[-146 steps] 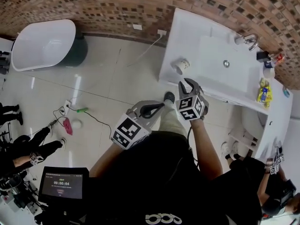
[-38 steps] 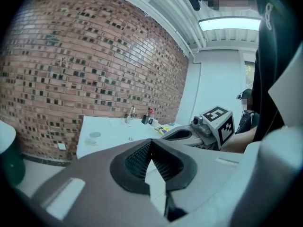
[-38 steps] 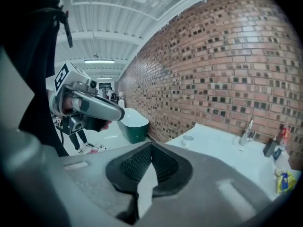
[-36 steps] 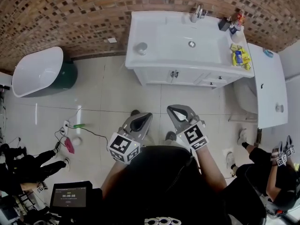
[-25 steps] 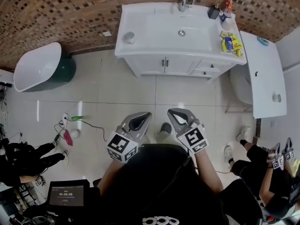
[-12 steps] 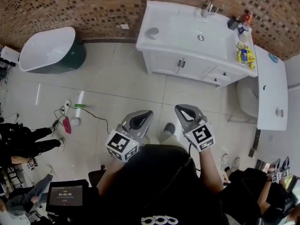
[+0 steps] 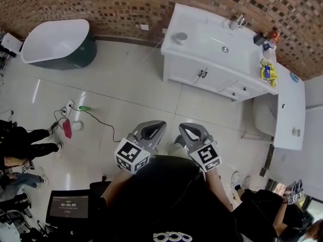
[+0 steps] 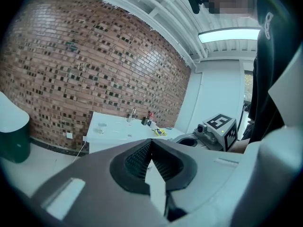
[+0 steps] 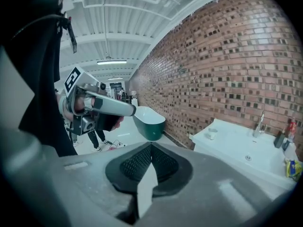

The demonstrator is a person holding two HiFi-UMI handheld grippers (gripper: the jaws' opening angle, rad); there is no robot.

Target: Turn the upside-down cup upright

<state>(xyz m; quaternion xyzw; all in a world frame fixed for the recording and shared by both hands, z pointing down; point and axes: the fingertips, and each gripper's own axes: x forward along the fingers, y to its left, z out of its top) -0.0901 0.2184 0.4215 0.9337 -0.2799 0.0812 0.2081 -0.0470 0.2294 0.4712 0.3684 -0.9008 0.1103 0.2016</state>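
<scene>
A small pale cup stands on the left end of the white vanity top, far across the tiled floor from me. It also shows small in the right gripper view as the cup; which way up it is I cannot tell. Both grippers are held close to my body, well short of the vanity. The left gripper and the right gripper are shut with nothing between their jaws. The jaws meet at the tips in both gripper views: left gripper, right gripper.
A white and green bathtub stands at the back left by the brick wall. The vanity has a sink, a tap, bottles and a yellow packet. Cables and small items lie on the floor, with people at both edges.
The vanity and the cup have shifted right and farther away in the head view. Both grippers stay shut, close to my body.
</scene>
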